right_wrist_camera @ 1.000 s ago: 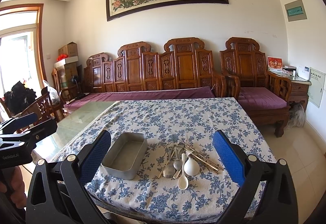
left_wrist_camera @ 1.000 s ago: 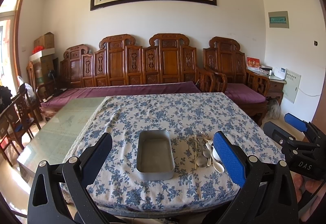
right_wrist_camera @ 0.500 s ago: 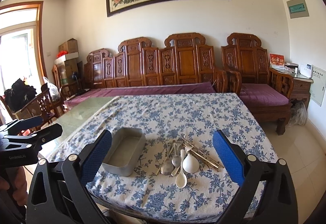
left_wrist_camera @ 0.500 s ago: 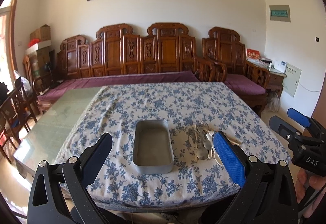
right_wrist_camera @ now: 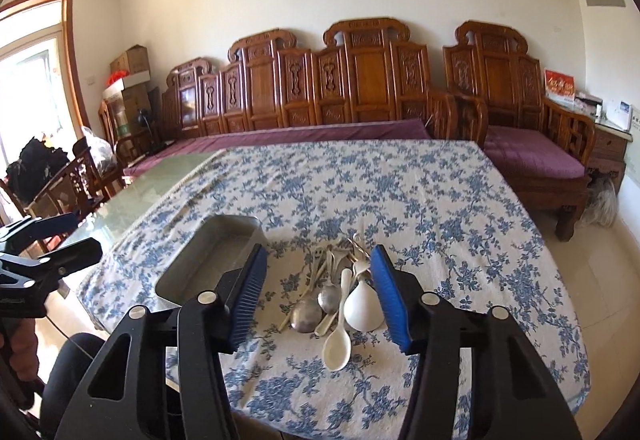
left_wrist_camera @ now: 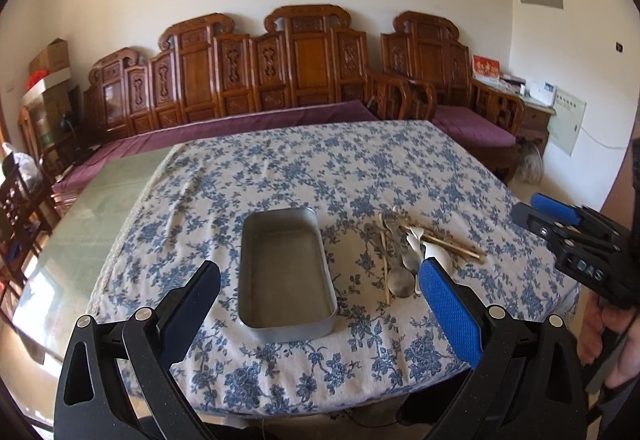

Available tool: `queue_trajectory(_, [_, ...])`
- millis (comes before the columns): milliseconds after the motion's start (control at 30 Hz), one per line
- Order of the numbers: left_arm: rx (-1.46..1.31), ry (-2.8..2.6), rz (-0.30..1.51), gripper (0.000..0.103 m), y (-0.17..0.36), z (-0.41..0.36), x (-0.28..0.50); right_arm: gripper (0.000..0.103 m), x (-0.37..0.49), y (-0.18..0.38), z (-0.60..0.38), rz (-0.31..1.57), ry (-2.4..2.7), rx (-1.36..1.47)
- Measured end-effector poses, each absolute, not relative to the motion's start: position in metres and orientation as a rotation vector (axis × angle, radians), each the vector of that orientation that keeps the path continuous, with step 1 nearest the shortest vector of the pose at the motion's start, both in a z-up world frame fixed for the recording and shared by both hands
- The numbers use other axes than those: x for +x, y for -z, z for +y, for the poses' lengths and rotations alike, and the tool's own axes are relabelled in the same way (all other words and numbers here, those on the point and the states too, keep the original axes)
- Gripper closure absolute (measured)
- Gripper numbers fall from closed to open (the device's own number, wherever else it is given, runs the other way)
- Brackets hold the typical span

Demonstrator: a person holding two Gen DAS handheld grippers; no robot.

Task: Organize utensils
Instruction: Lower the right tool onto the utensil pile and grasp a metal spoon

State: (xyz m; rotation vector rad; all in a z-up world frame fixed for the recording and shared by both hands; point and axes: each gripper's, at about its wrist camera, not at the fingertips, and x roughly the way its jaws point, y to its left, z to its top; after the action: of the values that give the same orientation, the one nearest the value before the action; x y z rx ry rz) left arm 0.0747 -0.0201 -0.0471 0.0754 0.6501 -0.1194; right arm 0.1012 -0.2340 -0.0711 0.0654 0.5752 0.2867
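Two grippers hang over the near edge of the table's flowered cloth [left_wrist_camera: 360, 168], neither one carrying anything. The left gripper [left_wrist_camera: 320, 280] stands wide apart above the empty metal tin [left_wrist_camera: 286, 272]. The right gripper [right_wrist_camera: 318, 296] has just been narrowing its jaws, with nothing pressed between the pads; they frame the heap of utensils [right_wrist_camera: 340, 288] lying on the cloth just beside the tin. In that heap I make out a white ladle-like spoon [right_wrist_camera: 362, 310], a smaller white spoon [right_wrist_camera: 338, 348], a couple of metal spoons [right_wrist_camera: 306, 314] and some chopsticks [left_wrist_camera: 452, 244], all crossed over one another. This looks like the approach to the first pick. The next move, I judge, calls for singling out one piece, probably the loose white spoon at the front, and closing on its handle without dragging its neighbours.
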Motion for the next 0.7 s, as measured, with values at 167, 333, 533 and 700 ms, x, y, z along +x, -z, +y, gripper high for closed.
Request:
queue_trajectory(167, [0.081,0.152,0.683,0.007,0.059,-0.025,0.098,0.06,0.134,0.092,-0.239,0.639,-0.308,0.055])
queue_trajectory(333, [0.076,0.183,0.719,0.007,0.072,-0.03,0.123,0.069,0.17,0.121,-0.236,0.725,-0.35,0.053])
queue_trajectory(533, [0.073,0.198,0.768,0.017,0.092,-0.032,0.148,0.075,0.216,0.162,-0.215,0.842,-0.417,0.025])
queue_trajectory(700, [0.066,0.19,0.797,0.023,0.103,-0.029,0.163,0.078,0.249,0.195,-0.199,0.93,-0.439,-0.009])
